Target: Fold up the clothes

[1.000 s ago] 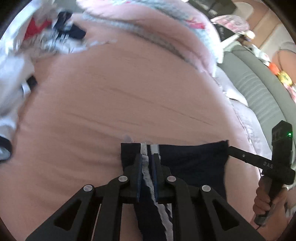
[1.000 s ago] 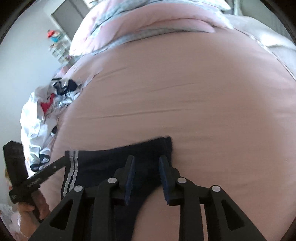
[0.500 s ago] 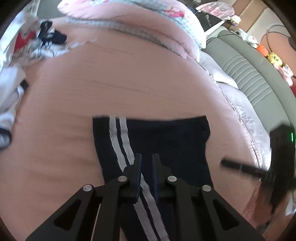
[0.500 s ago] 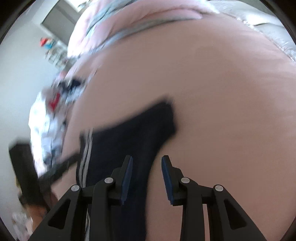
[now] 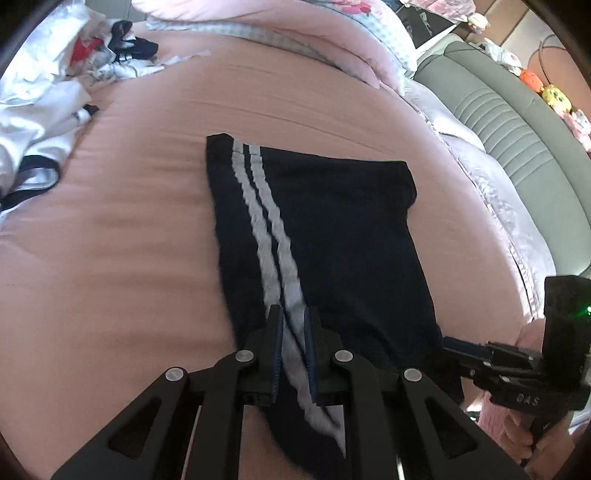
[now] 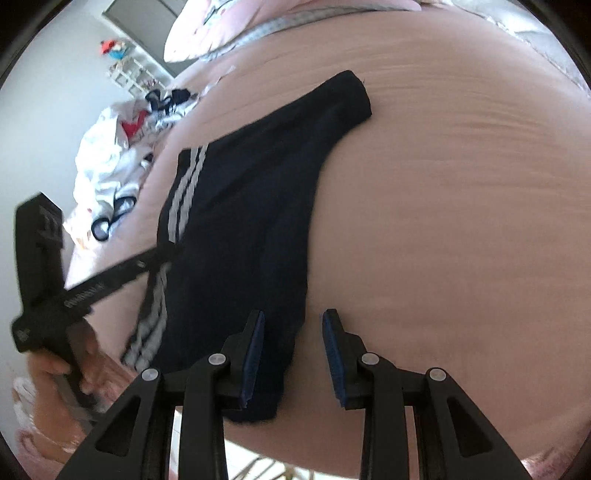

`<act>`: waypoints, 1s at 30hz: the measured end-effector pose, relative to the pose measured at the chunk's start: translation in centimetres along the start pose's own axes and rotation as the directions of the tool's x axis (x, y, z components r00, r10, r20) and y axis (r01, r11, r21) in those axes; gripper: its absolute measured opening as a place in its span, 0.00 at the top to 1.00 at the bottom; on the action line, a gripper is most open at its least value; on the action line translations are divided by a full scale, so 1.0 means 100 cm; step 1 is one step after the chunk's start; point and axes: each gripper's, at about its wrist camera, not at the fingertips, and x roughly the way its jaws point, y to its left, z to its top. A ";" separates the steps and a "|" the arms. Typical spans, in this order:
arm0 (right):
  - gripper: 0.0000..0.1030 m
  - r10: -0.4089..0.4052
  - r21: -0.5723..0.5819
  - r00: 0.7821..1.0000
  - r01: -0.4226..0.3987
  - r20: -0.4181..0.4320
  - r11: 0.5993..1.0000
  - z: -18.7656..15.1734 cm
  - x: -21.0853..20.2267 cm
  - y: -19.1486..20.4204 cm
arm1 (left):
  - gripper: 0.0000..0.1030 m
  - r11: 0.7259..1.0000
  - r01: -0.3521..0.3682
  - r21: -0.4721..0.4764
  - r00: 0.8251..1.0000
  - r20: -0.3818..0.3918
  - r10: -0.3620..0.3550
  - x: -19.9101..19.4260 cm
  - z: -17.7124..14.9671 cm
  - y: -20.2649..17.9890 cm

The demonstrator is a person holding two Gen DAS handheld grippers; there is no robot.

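A dark navy garment (image 5: 332, 229) with two white stripes lies flat on the pink bed sheet (image 5: 129, 240). Its near end reaches the bed's front edge. My left gripper (image 5: 293, 314) hovers over the striped side, its jaws shut to a narrow slit in which the stripe shows; the cloth looks to lie beneath rather than pinched. In the right wrist view the same garment (image 6: 251, 192) runs away from my right gripper (image 6: 293, 317). That gripper stands open, with the garment's plain edge under its left pad (image 6: 255, 350). The left gripper (image 6: 162, 254) crosses the stripes at left.
A pile of white clothes (image 5: 40, 92) lies at the far left of the bed, also seen as a heap (image 6: 110, 147). Pink pillows (image 5: 295, 29) sit at the back. A grey padded headboard (image 5: 517, 129) with plush toys (image 5: 550, 92) runs along the right.
Both grippers have drawn back toward the bed's near edge. The garment's far edge, right at the fingertips a second ago, now lies well ahead. The left jaws no longer hold bunched striped cloth.
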 end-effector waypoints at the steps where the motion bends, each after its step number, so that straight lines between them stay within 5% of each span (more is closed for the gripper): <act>1: 0.68 -0.004 -0.012 1.000 0.004 -0.011 1.000 -0.004 0.000 0.002 | 0.91 1.000 -0.005 0.009 1.000 -0.010 0.005 -0.004 -0.005 -0.003; 4: 0.66 0.029 0.014 0.999 -0.029 -0.026 0.999 -0.012 -0.003 -0.004 | 0.91 1.000 -0.003 0.008 1.000 -0.013 0.003 -0.015 -0.016 -0.010; 10: 0.66 0.000 -0.034 0.999 -0.002 -0.045 0.999 -0.014 -0.003 0.000 | 0.90 0.975 0.161 -0.155 0.980 -0.091 -0.176 -0.020 -0.039 -0.001; 13: 0.63 -0.052 -0.102 0.997 0.046 -0.054 0.994 -0.014 -0.002 0.010 | 0.90 0.991 0.061 -0.117 0.990 -0.117 -0.075 -0.015 -0.050 0.005; 18: 0.62 -0.037 -0.117 0.998 0.032 -0.043 0.993 -0.014 -0.007 0.015 | 0.90 0.986 0.123 -0.111 0.992 -0.011 -0.125 -0.043 -0.049 0.007; 21: 0.62 0.042 -0.059 0.999 -0.044 -0.023 0.997 -0.010 -0.010 0.008 | 0.90 0.987 0.119 -0.107 0.992 -0.031 -0.123 -0.041 -0.053 0.010; 24: 0.62 -0.015 -0.067 0.998 0.010 -0.064 0.998 -0.008 0.003 0.004 | 0.90 0.991 0.039 -0.129 0.992 -0.118 -0.054 -0.023 -0.059 0.020; 30: 0.62 0.001 -0.073 1.000 -0.003 -0.031 0.997 -0.007 -0.005 -0.001 | 0.89 0.985 0.095 -0.146 0.995 -0.024 -0.099 -0.042 -0.051 0.022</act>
